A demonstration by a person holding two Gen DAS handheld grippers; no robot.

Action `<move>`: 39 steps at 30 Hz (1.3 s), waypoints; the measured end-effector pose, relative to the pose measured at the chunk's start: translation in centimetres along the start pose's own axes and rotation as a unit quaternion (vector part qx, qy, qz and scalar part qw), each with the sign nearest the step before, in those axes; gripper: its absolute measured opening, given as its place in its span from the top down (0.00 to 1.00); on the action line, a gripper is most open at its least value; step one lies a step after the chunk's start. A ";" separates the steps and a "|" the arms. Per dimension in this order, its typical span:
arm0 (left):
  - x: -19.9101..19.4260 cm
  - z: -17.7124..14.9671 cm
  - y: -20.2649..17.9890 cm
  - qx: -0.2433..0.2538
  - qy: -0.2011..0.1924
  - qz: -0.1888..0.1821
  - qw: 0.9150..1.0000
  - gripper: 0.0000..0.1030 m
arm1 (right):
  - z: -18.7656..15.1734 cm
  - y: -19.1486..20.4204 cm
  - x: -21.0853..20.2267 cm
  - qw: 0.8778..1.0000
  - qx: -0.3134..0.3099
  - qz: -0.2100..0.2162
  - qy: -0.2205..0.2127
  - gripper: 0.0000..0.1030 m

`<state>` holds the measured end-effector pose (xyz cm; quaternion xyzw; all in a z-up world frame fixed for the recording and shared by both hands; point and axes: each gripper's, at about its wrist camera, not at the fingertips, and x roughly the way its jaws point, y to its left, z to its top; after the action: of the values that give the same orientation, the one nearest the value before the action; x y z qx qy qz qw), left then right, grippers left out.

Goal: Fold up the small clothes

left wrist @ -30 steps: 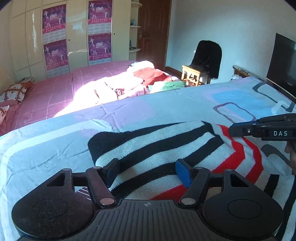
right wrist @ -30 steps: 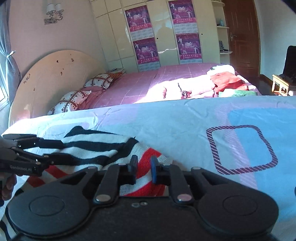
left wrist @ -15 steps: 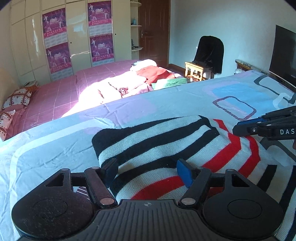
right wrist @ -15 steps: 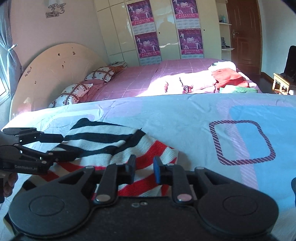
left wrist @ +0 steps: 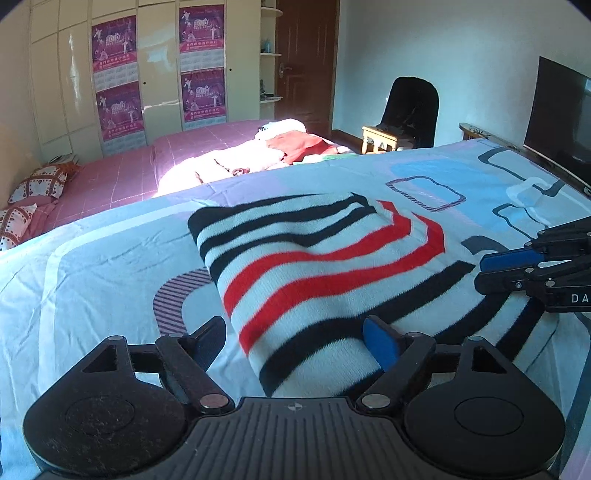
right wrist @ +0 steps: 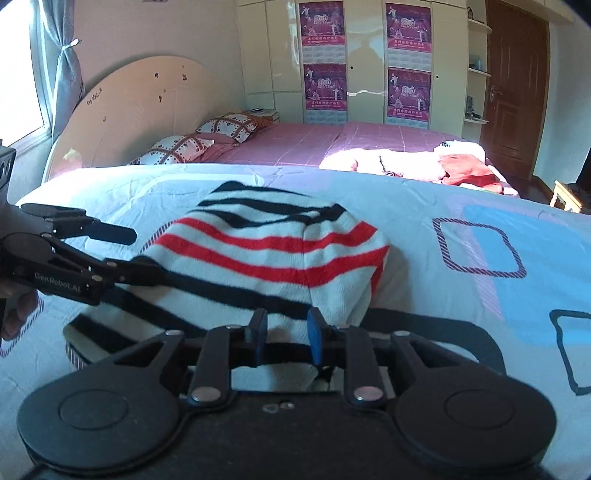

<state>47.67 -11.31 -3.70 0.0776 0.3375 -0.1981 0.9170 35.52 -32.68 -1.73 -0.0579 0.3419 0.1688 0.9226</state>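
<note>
on the bed's patterned sheet (left wrist: 92,266) lies the folded striped sweater (left wrist: 314,258); left gripper (left wrist: 295,341) fingers are opening wide astride its near edge; right gripper (right wrist: 284,334) fingers stand narrowly apart, gripping nothing.

- Striped knit sweater (left wrist: 317,273): 1, on the patterned bedspread (left wrist: 110,266).
- Handheld grippers: 2, the left gripper (left wrist: 295,341) and the right gripper (right wrist: 283,334).
- Purple posters (right wrist: 325,33) on the wardrobe doors: 4, two above two.
- Patterned pillows (right wrist: 225,127) at the headboard: 2.
- Beds: 2, the near one under the bedspread and the pink bed (right wrist: 314,142) behind.
- Brown door (left wrist: 306,62): 1.
- Chair draped in black (left wrist: 410,107): 1.
- Dark screen (left wrist: 557,114) on the right wall: 1.
- Heaped clothes on the pink bed: number cannot be told.
</note>
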 end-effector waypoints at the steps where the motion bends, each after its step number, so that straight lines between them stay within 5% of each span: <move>1: -0.3 -0.3 -0.1 0.003 -0.002 0.009 1.000 0.17 | -0.4 0.1 -0.5 1.000 -0.001 -0.003 -0.001 0.77; 5: -1.6 -0.8 0.1 -0.014 0.001 0.007 1.000 0.16 | -0.9 -1.3 -1.7 0.999 0.034 -0.005 0.008 0.73; 7: -1.7 -0.9 1.5 -0.044 0.010 -0.036 0.998 0.16 | -0.9 -3.6 -2.3 0.993 0.113 0.033 -0.003 0.65; 9: -0.9 -1.3 3.3 -0.095 0.025 -0.087 0.991 0.16 | -1.4 -6.1 -2.0 0.980 0.189 0.062 -0.014 0.38; 13: 1.7 -3.0 7.4 -0.220 0.056 -0.181 0.957 0.16 | -2.9 -10.5 1.4 0.932 0.324 0.163 0.009 0.34; 16: 3.6 -4.3 9.2 -0.285 0.076 -0.219 0.930 0.16 | -4.1 -12.4 4.2 0.906 0.376 0.191 0.035 0.34; 23: 6.4 -4.6 10.0 -0.317 0.074 -0.272 0.906 0.16 | -3.6 -12.7 7.2 0.899 0.365 0.238 0.051 0.34; 32: 9.1 -2.2 9.2 -0.292 0.069 -0.285 0.910 0.18 | -1.3 -12.4 10.1 0.904 0.330 0.267 0.046 0.49; 35: 9.3 -1.9 9.4 -0.288 0.068 -0.266 0.917 0.40 | -1.1 -12.1 10.0 0.909 0.321 0.263 0.043 0.54; 39: 8.8 -2.1 9.3 -0.286 0.056 -0.256 0.922 0.47 | -1.4 -11.9 9.3 0.914 0.315 0.254 0.030 0.60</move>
<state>56.42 -4.99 -10.99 -0.2656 0.4389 -0.3166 0.7978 45.43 -41.63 -8.92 0.3193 0.4077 0.2789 0.8087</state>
